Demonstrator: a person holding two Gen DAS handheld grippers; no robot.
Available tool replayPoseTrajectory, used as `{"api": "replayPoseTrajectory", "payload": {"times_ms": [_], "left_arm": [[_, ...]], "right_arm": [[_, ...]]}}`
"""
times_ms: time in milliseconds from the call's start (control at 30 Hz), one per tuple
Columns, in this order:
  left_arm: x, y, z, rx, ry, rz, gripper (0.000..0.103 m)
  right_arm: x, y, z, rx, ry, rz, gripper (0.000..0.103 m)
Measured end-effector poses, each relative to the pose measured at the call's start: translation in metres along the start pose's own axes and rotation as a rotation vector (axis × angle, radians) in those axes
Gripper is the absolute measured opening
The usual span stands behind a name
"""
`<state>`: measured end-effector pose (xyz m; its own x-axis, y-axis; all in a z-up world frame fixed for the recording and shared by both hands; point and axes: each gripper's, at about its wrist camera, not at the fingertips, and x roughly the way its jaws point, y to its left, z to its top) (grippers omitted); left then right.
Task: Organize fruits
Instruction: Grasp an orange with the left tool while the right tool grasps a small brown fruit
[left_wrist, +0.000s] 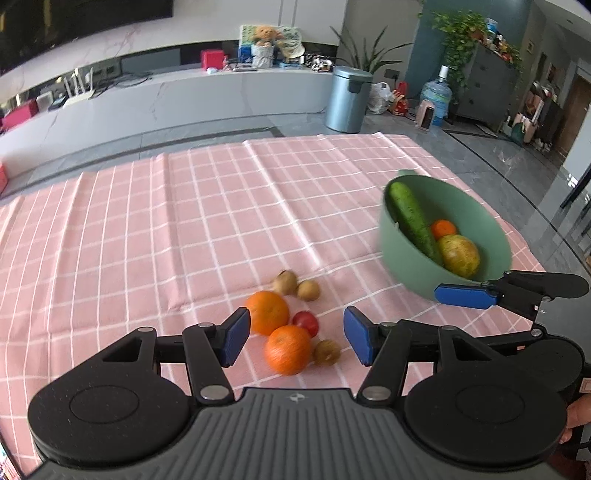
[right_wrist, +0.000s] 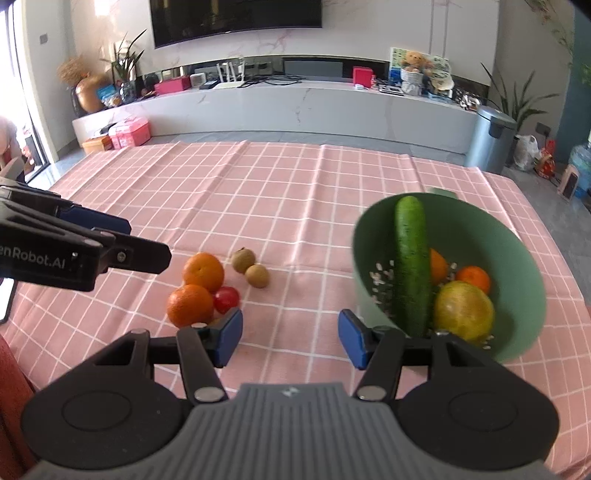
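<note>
Both tools stand wide and empty: the left tool above two oranges, the right tool beside the green bowl holding a cucumber.

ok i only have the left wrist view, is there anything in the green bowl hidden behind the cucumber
Observer: Yes. The right wrist view shows a second small orange tucked behind the cucumber in the green bowl.
Operator: anything loose on the bottom
Observer: Pale bits, perhaps seeds or grains, lie scattered on the bowl's floor left of the cucumber.
Operator: and the right gripper, i only see one finger of it
Observer: It is open and holds nothing; only the pink tablecloth shows between its fingers.
</note>
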<state>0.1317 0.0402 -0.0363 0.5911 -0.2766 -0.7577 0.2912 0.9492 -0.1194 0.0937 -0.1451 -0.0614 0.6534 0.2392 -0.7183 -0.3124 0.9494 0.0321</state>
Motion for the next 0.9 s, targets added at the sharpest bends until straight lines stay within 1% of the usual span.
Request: {"api": "replayPoseTrajectory", "payload": {"times_ms": [267,367,467,500,633,800,900], "left_arm": [[0.019,0.027,-0.015,-0.082,0.046,-0.022,0.068],[0.026,0.028,-0.021,-0.077,0.072,-0.047,0.067],[0.034,0.028,-0.025,-0.078,0.095,-0.059,0.061],[0.036,0.029,-0.026,-0.082,0.099,-0.065,0.059],[0.043,0.032,-0.028,-0.108,0.112,-0.097,0.059],[0.053,0.031,-0.029,-0.111,0.123,-0.098,0.059],[0.058,0.031,-0.028,-0.120,0.125,-0.104,0.059]], "right_arm": [[0.027,0.018,0.000,-0.020,0.042,0.045,0.046],[0.035,0.022,0.000,-0.021,0.056,0.076,0.044],[0.044,0.027,-0.002,-0.027,0.074,0.106,0.039],[0.047,0.029,-0.003,-0.029,0.081,0.112,0.039],[0.059,0.035,-0.006,-0.042,0.103,0.136,0.035],[0.074,0.037,-0.009,-0.044,0.124,0.148,0.033],[0.081,0.037,-0.010,-0.043,0.133,0.152,0.027]]}}
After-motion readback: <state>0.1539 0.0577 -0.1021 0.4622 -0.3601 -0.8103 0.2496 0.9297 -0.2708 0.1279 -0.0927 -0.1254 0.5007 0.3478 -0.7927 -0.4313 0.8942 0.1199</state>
